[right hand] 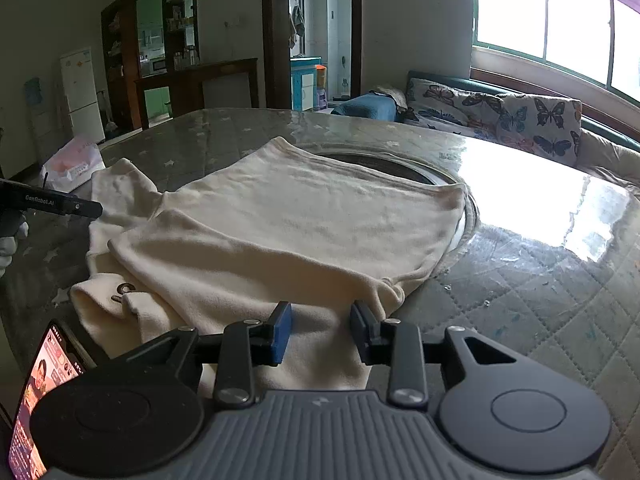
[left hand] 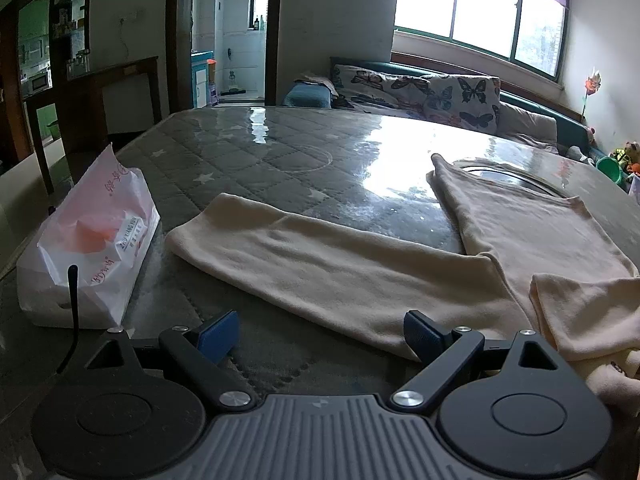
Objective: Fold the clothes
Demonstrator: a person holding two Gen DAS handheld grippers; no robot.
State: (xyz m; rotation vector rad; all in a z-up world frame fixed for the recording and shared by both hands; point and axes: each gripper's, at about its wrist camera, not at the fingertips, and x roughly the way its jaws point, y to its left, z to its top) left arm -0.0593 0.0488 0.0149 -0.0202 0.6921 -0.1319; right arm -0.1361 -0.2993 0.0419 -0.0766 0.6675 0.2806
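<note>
Cream garment [right hand: 280, 224] sits mid-frame on the glass table [right hand: 540, 208], one sleeve [left hand: 320, 256] still stretched toward the left. Left gripper [left hand: 320, 334] is wide, empty. Right gripper [right hand: 320, 334] is narrow, straddling the lower hem, not pinching it. Risk: fabric slides on slick glass, folded sleeve drags loose.

daylight poured through overexposed windows [left hand: 480, 12] at upper right, white glare burned across the glossy tabletop [right hand: 532, 200], the room's left side lay dim, fisheye curvature bent the edges, corners vignetted black, focus was slightly soft throughout
</note>
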